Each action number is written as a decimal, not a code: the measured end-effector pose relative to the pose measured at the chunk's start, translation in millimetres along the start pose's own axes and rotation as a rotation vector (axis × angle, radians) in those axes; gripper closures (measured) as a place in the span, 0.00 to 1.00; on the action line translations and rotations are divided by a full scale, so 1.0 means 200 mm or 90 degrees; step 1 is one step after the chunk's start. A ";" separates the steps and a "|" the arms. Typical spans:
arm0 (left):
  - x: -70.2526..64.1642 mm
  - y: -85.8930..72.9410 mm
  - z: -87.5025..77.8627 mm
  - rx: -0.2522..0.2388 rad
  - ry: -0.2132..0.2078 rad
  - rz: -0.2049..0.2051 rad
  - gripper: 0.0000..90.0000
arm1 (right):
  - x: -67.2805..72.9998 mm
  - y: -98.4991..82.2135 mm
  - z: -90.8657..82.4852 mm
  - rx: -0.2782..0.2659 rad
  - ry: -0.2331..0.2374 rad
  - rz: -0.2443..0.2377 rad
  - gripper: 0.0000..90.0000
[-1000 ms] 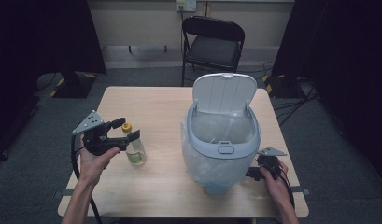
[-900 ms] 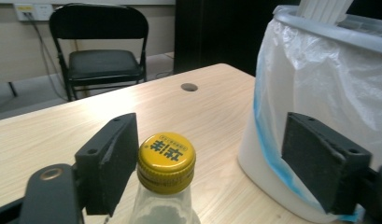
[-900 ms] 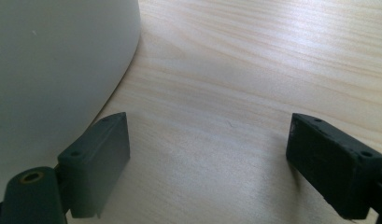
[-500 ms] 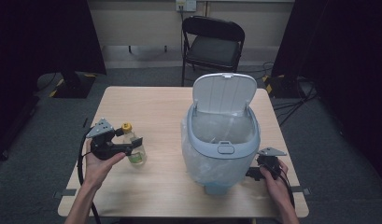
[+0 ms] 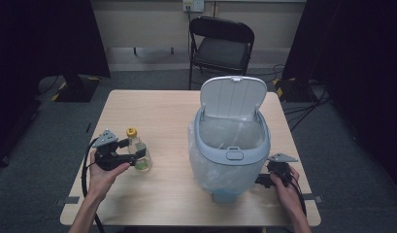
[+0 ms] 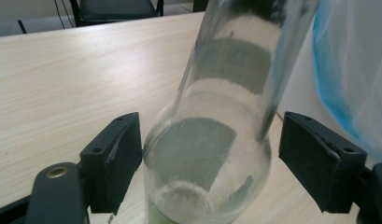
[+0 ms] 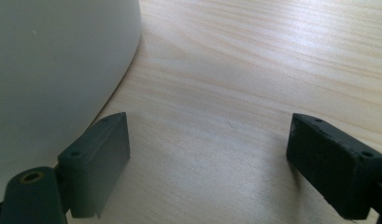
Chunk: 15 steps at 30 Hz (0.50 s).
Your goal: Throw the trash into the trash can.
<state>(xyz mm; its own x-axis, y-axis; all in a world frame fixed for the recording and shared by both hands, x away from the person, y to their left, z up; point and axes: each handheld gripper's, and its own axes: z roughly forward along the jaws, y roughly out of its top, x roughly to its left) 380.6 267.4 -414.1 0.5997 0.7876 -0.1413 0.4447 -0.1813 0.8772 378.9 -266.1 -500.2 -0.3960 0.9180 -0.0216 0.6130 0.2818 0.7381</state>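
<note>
Your left gripper (image 6: 205,154) had its jaws wide around the glass bottle (image 6: 216,140), one pad touching, the other clear. Bottle stood on the table (image 5: 167,116), left of the bin (image 5: 230,145). Uneven closing could tip it. Your right gripper (image 7: 209,158) sat wide, empty. Count: one bottle, one bin, one chair (image 5: 220,46).

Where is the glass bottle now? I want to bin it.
In the high view, the glass bottle stands on the table's left, between the left gripper's open jaws, left of the bin.

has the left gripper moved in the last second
Yes. The left gripper has dropped lower and come in toward the bottle, which stands where it did left of the bin; its jaws now straddle the bottle's body.
</note>
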 end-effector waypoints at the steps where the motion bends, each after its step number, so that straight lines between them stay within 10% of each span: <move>1: 0.01 0.00 0.00 0.000 -0.005 0.004 0.24 | 0.00 0.00 0.00 0.000 0.000 0.000 0.14; 15: 0.01 -0.16 0.11 0.048 0.020 0.030 0.27 | 0.00 0.00 0.00 0.001 0.000 -0.002 0.14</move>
<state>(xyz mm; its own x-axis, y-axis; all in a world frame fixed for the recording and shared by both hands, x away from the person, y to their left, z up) 382.3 261.8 -452.8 0.6005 0.7950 -0.0857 0.4659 -0.2608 0.8455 379.4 -266.1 -500.3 -0.3987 0.9168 -0.0241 0.6122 0.2857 0.7373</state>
